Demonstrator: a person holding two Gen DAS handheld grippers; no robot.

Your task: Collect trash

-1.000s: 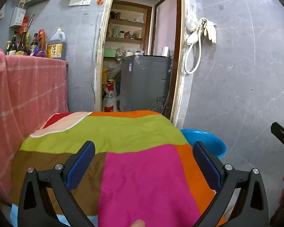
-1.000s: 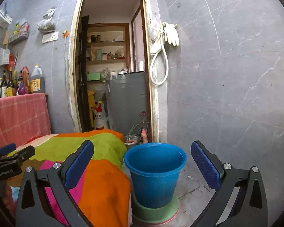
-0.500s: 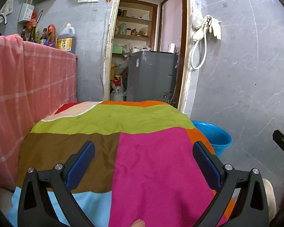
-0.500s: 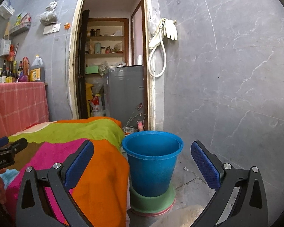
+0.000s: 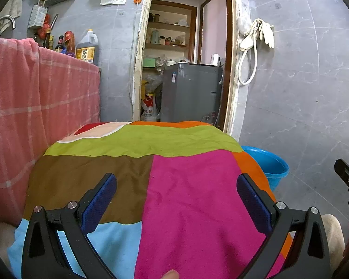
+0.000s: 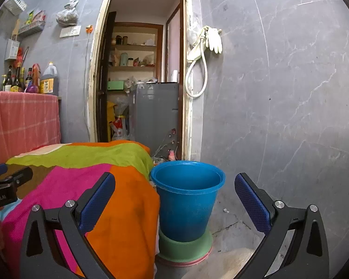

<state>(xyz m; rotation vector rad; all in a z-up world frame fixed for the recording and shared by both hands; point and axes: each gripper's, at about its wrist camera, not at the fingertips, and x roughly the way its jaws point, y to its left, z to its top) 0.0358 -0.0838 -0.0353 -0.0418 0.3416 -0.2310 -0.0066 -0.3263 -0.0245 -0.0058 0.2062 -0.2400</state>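
A blue plastic bucket (image 6: 187,197) stands on the floor on a green base (image 6: 185,247), right of a table under a patchwork cloth (image 6: 118,200). My right gripper (image 6: 174,186) is open and empty, level with the bucket and in front of it. My left gripper (image 5: 176,189) is open and empty above the patchwork cloth (image 5: 174,197). The bucket rim (image 5: 270,162) shows past the cloth's right edge in the left wrist view. No loose trash shows on the cloth in either view.
A pink checked cloth (image 5: 35,107) hangs at the left with bottles (image 5: 87,48) above it. An open doorway behind shows a grey appliance (image 5: 190,93) and shelves. Grey tiled wall (image 6: 279,104) at the right, with a hose and gloves (image 6: 207,46) hanging.
Both grippers have pulled back and tilted down a little: more of the patchwork cloth's near end shows, and the bucket's base comes into view. Both stay open.
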